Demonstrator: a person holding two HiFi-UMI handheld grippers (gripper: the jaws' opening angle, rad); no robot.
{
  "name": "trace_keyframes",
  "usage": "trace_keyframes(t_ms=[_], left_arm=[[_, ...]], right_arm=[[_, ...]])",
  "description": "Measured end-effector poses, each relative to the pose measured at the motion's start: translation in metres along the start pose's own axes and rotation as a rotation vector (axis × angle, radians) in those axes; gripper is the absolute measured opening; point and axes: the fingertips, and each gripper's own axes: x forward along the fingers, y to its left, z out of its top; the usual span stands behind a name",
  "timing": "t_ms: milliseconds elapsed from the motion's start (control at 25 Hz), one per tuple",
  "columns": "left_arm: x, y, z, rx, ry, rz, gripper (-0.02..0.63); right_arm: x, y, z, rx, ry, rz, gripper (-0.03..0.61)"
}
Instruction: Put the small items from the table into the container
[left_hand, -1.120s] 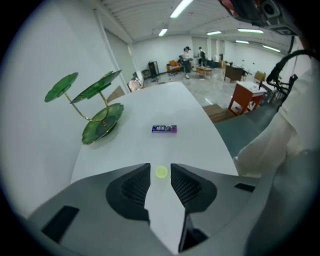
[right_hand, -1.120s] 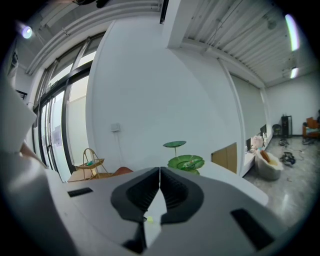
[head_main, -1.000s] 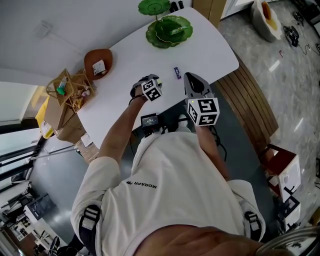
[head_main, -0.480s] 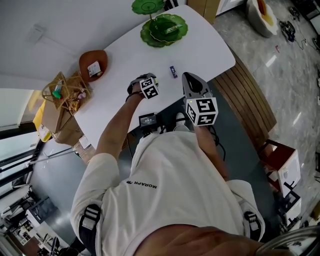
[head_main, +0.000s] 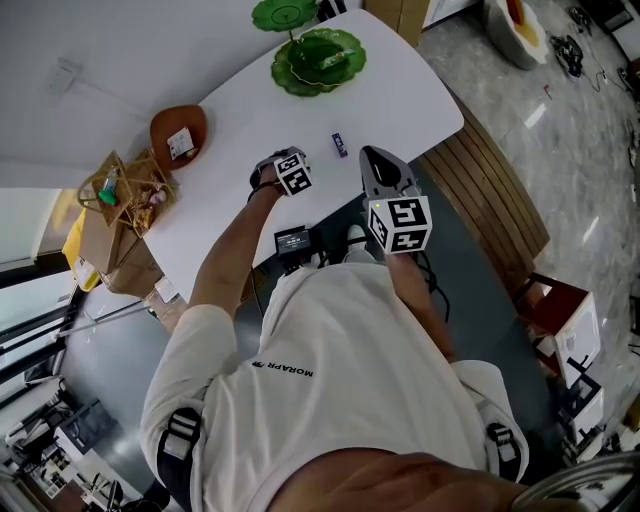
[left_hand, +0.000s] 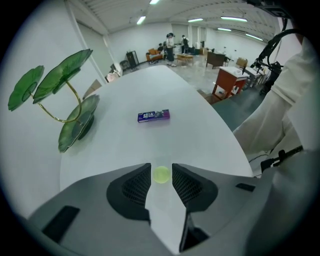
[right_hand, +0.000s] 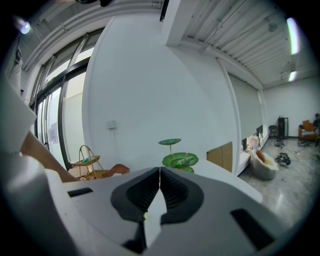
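White tabletop (left_hand: 200, 130): a small yellow-green ball (left_hand: 161, 174) lies at twelve o'clock between the left gripper (left_hand: 161, 166)'s parted jaws. Farther off, the right gripper (right_hand: 159, 172) is closed, empty.

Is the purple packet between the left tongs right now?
No, the purple packet lies on the table beyond the left tongs, which flank only a small yellow-green ball.

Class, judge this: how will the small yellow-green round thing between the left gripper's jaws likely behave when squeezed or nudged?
The yellow-green round thing looks ball-like, so a nudge would probably roll it across the smooth white table. It is small beside the left gripper's jaws, so likely light. Its curved sides might slip out unless pinched squarely.
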Motion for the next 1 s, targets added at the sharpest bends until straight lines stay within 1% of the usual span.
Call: trace_keyframes(t_ms=[160, 200, 480, 560, 800, 1000], left_arm=[[0.004, -0.002, -0.005, -0.003, 0.02, -0.016, 0.13], [0.004, -0.002, -0.004, -0.004, 0.017, -0.017, 0.107], [-0.001, -0.001, 0.0, -0.014, -0.001, -0.01, 0.104], [-0.004, 0.001, 0.002, -0.032, -0.013, -0.004, 0.104], [-0.018, 0.005, 0.01, -0.125, -0.067, 0.02, 0.104], [-0.032, 0.004, 0.019, -0.14, -0.088, 0.041, 0.104]], right_arm=[[0.001, 0.001, -0.001, -0.016, 0.004, -0.003, 0.014], [0.001, 0.001, -0.001, -0.017, 0.004, -0.003, 0.014], [0.003, -0.001, -0.001, -0.009, 0.0, -0.002, 0.014], [0.004, 0.0, -0.001, -0.01, 0.0, 0.0, 0.014], [0.001, 0.001, 0.001, -0.012, -0.007, -0.004, 0.014], [-0.001, 0.001, 0.003, -0.012, -0.013, -0.007, 0.014]])
